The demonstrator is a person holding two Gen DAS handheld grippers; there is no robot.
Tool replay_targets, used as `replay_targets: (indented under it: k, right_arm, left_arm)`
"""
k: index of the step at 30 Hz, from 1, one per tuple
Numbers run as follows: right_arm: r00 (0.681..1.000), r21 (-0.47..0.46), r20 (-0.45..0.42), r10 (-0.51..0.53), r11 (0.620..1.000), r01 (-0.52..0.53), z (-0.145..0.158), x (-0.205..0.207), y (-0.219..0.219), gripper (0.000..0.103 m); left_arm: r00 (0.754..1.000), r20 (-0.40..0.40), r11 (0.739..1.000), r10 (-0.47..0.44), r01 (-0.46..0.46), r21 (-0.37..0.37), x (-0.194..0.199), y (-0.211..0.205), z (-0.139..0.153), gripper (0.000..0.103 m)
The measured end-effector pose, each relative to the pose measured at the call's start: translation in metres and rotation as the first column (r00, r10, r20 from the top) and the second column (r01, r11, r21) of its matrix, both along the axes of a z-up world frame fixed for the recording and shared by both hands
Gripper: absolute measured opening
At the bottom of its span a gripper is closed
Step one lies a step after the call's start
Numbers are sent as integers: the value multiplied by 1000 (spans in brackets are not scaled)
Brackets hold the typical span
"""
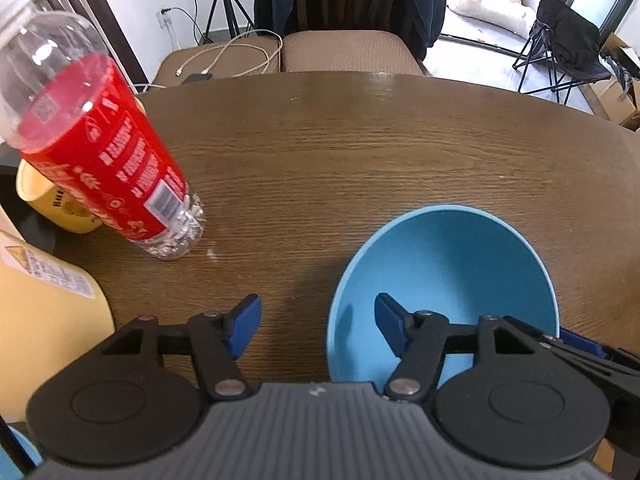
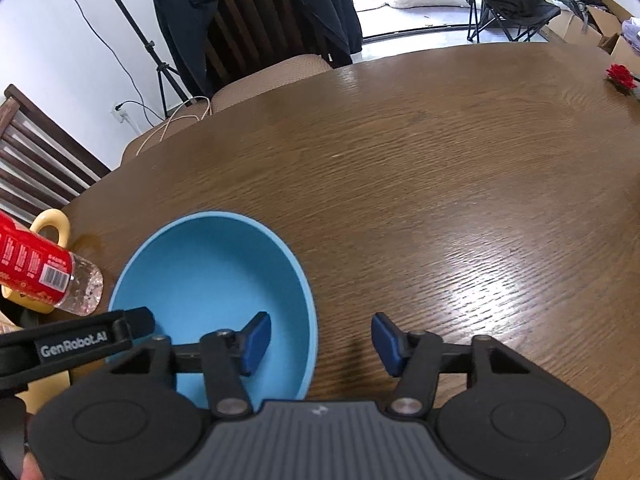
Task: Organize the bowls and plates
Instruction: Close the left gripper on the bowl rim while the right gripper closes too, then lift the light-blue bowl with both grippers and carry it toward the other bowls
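Observation:
A light blue bowl (image 1: 460, 264) (image 2: 216, 272) stands upright and empty on the brown wooden table (image 1: 360, 140) (image 2: 440, 180). My left gripper (image 1: 318, 322) straddles the bowl's left rim, its right blue pad inside the bowl and its left pad outside over the table. My right gripper (image 2: 320, 340) straddles the opposite rim, with the left pad inside and the right pad outside. Neither pair of pads presses on the rim; a gap shows on both sides. Both grippers point steeply down. No plate is in view.
A clear plastic bottle with a red label (image 1: 100, 140) (image 2: 36, 268) stands left of the bowl, with a yellow mug (image 1: 44, 196) (image 2: 52, 224) behind it. A pale yellow object (image 1: 40, 312) sits at the near left. A red flower (image 2: 620, 74) lies far right. Padded chairs (image 1: 348, 50) line the far edge.

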State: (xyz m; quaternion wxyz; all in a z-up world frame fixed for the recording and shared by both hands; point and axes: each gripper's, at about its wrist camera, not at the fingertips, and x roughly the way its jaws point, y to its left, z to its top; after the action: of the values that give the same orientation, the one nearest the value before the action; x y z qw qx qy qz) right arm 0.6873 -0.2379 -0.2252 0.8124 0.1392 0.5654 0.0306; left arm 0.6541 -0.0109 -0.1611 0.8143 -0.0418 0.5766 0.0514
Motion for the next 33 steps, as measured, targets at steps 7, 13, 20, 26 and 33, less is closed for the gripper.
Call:
replay_targets:
  k: [7,13,20,26,33]
  right_arm:
    - [1000,32,-11,-6,999,7,-9,0,-3,29]
    - [1000,53,-12,-5,999,6,-13,-1,-3,17]
    - [1000,81,-10,-2,997,3,-15,-1,-3,8]
    - [1000,73,9,-4,997,3,-15,-3,-4,7]
    - [1000,68,14,2,998,-3,-14,-5,-4,7]
  left_arm:
    - [1000,0,1000,-8,8,-9,3,-3,-6,39]
    - [1000,-11,1000,9,-9,-21,4,-2,-11,20]
    - [999,-11,998,36,-36,-49,4,-1,-14,15]
    - [999,-1,998,39,-39,-50,2,-1,-13,14]
    - [999,12,998,33,-32,-47,-1,-3,-10,14]
